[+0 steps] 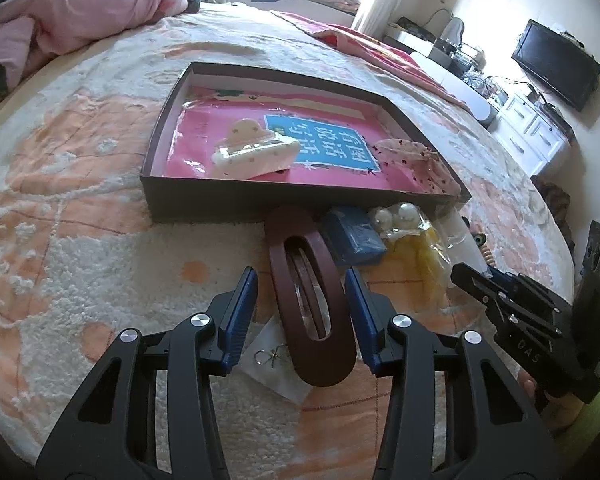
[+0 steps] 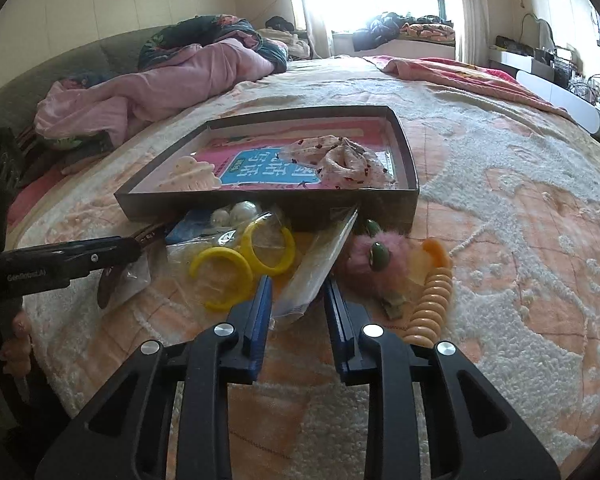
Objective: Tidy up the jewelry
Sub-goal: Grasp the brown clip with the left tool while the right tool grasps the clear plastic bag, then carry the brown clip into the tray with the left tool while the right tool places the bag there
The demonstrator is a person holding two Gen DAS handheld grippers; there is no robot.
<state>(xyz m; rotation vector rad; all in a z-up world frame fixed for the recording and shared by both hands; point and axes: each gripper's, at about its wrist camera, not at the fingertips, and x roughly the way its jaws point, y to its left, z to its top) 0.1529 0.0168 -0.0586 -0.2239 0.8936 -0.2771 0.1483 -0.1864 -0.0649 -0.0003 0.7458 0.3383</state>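
A dark shallow box [image 1: 260, 204] lies on the bed with a cream hair claw [image 1: 256, 152] and a spotted scrunchie [image 1: 416, 160] inside on a pink sheet. My left gripper [image 1: 301, 280] is open, its fingers on either side of a brown oval hair clip [image 1: 340, 320] lying on the blanket. My right gripper [image 2: 298, 288] is open around the end of a clear plastic packet [image 2: 320, 264]. Yellow hoops in a bag [image 2: 252, 256], a pink fuzzy clip [image 2: 364, 260] and an orange spiral hair tie [image 2: 432, 300] lie in front of the box [image 2: 404, 168].
A blue pouch [image 1: 356, 236], pearl beads [image 1: 396, 216] and a small bagged bow charm [image 1: 272, 356] lie near the brown clip. A pink quilt [image 2: 172, 80] is heaped at the head of the bed. A TV [image 1: 556, 64] and white cabinets stand at the right.
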